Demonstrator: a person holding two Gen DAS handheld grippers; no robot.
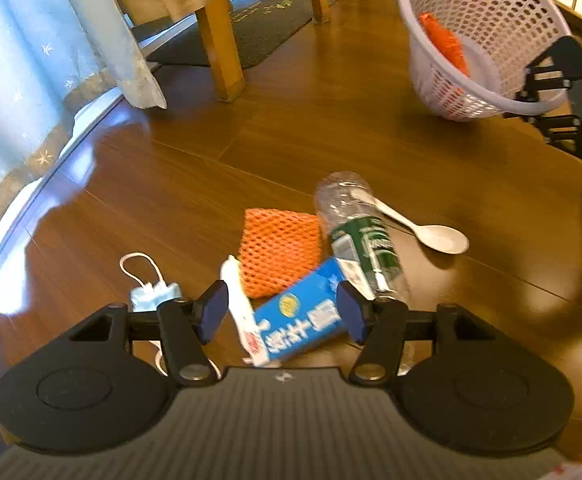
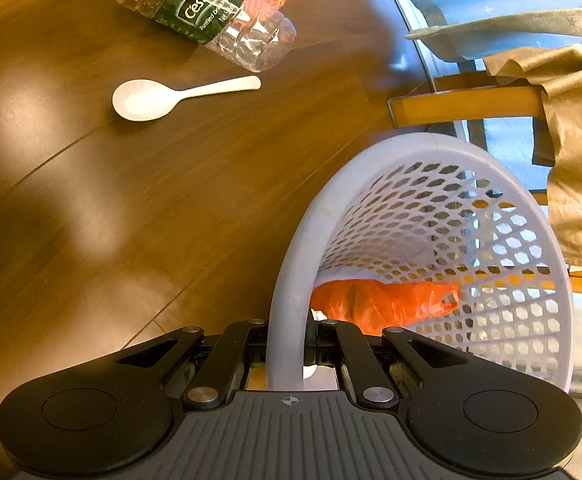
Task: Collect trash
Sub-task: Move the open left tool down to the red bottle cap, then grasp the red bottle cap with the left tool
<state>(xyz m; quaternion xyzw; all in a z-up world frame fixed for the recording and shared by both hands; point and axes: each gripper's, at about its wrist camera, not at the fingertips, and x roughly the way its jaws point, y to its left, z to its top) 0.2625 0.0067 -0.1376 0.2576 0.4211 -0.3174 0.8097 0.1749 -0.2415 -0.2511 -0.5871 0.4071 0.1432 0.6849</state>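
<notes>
The right tongs (image 2: 287, 344) clench the basket (image 2: 287, 280) rim, hiding their tips, while the released left tongs (image 1: 283, 312) partly cover the carton (image 1: 303, 316) on the floor (image 1: 331, 140).

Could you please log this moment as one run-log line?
left gripper: open over blue carton | right gripper: shut on basket rim | in basket: orange bag | floor: bottle, spoon
</notes>
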